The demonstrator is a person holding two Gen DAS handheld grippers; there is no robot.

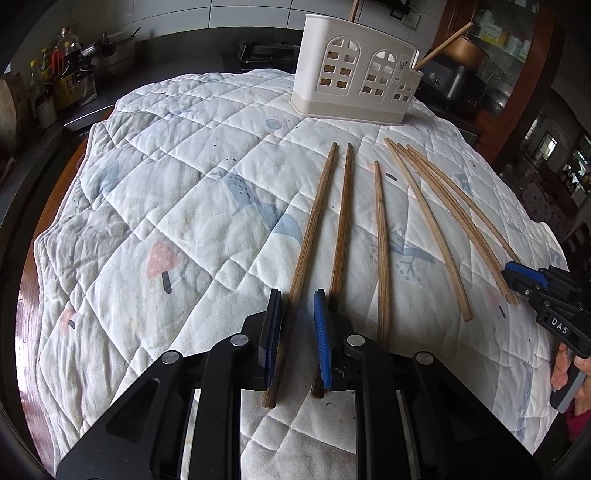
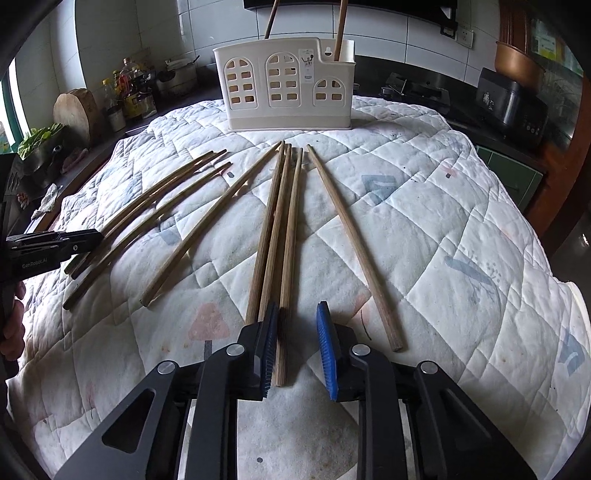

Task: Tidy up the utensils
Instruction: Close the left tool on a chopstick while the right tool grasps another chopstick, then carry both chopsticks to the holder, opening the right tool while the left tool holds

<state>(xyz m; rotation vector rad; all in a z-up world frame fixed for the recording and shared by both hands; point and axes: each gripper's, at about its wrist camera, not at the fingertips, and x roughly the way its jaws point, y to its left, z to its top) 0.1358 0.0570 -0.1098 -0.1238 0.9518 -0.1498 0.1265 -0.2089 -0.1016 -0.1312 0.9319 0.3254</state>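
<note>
Wooden chopsticks lie in a loose fan on a quilted cloth (image 1: 166,184). My left gripper (image 1: 297,295) straddles one dark chopstick (image 1: 314,221), which rests near the left pad with a gap to the right pad. A second chopstick (image 1: 343,221) runs under the right finger. My right gripper (image 2: 298,304) stands over a bundle of three chopsticks (image 2: 277,229); one of them lies between the jaws beside the left pad, clear of the right pad. A cream utensil holder (image 1: 354,74) (image 2: 280,92) stands at the far edge with two chopsticks (image 2: 341,29) upright in it.
Several thin pale chopsticks (image 1: 443,221) curve at the right, near the right gripper's tip (image 1: 524,277). A single chopstick (image 2: 354,251) lies to the right of the bundle. Bottles (image 2: 125,88), a wooden block (image 2: 74,110) and a black cooker (image 2: 509,99) stand on the counter behind.
</note>
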